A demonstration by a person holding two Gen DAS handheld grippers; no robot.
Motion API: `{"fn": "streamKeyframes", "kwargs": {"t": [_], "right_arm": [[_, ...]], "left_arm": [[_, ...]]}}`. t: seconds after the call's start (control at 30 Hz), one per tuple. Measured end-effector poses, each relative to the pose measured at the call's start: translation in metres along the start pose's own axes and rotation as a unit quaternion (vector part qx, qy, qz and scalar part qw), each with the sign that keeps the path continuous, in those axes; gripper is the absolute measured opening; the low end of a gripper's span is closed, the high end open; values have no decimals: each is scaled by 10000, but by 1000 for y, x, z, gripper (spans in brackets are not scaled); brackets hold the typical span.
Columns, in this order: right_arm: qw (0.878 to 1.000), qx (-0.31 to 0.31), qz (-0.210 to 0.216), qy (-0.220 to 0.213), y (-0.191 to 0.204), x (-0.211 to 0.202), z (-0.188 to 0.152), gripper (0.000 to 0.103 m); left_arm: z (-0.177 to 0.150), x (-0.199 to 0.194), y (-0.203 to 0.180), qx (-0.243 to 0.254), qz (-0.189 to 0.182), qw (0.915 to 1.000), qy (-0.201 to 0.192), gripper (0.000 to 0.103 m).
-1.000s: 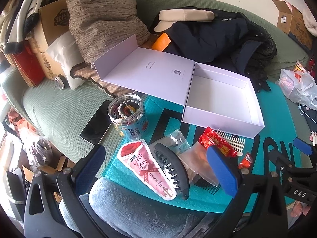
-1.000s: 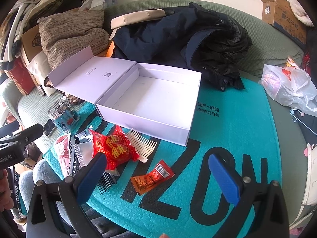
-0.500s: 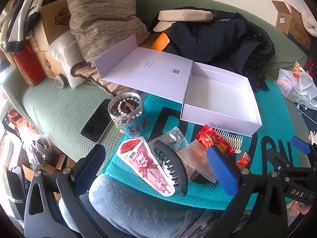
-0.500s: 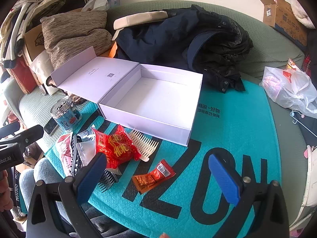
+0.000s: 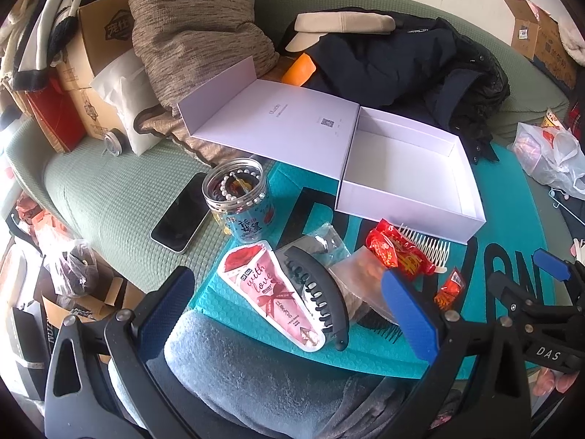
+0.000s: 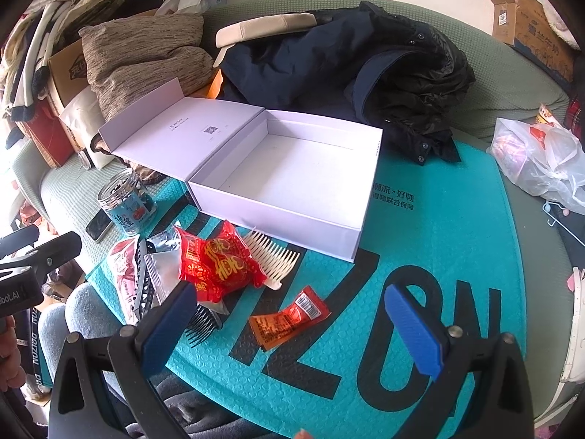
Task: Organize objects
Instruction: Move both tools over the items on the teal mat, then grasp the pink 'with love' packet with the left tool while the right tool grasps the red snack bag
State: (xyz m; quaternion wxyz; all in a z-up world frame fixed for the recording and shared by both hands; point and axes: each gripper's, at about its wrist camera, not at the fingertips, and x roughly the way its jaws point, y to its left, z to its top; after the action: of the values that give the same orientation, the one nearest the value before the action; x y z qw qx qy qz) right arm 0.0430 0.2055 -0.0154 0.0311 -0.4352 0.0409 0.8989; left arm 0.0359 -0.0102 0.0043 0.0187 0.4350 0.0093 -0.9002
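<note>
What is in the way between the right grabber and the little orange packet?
Nothing visible: the right gripper, open, hovers right over the small orange sauce packet lying alone on the teal mat. The red snack bag and cream comb lie farther off.

The left claw (image 5: 289, 301) is built from black plastic arms tipped with blue ribbed pads (image 5: 409, 314), and silver screw heads are set at the joints. The right claw (image 6: 292, 323) is made the same way, with black frames and blue textured pads (image 6: 415, 333). White lettering reading "DAS" is printed on its black body in the left wrist view. A lanyard (image 6: 34, 351) with white letters is seen, and grey-blue fuzzy trousers (image 5: 234, 369) are worn.
</note>
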Motion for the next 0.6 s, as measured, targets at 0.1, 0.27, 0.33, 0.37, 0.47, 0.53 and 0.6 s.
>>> {"fn": "streamKeyframes", "kwargs": {"t": [0.1,0.27,0.33,0.37,0.47,0.53,0.6], "right_arm": [[10000,-35,50,17,1,0,-2,102],[9998,-89,183,64,2,2,-5,102],[9996,-114,228,78,3,2,-6,102],[9996,-137,250,84,4,2,-7,102],[9994,-183,269,100,4,3,-9,102],[9993,-187,301,126,4,6,-10,102],[9990,-163,383,147,3,8,-12,102]], "left_arm": [[-3,0,0,-19,8,10000,8,102],[-8,1,1,-43,37,10000,48,102],[-10,2,1,-49,54,10000,64,102],[-11,3,1,-51,65,9999,71,102],[-15,5,1,-83,90,9999,99,102],[-18,8,1,-130,83,9997,162,102],[-20,12,0,-144,75,9997,205,102]]}}
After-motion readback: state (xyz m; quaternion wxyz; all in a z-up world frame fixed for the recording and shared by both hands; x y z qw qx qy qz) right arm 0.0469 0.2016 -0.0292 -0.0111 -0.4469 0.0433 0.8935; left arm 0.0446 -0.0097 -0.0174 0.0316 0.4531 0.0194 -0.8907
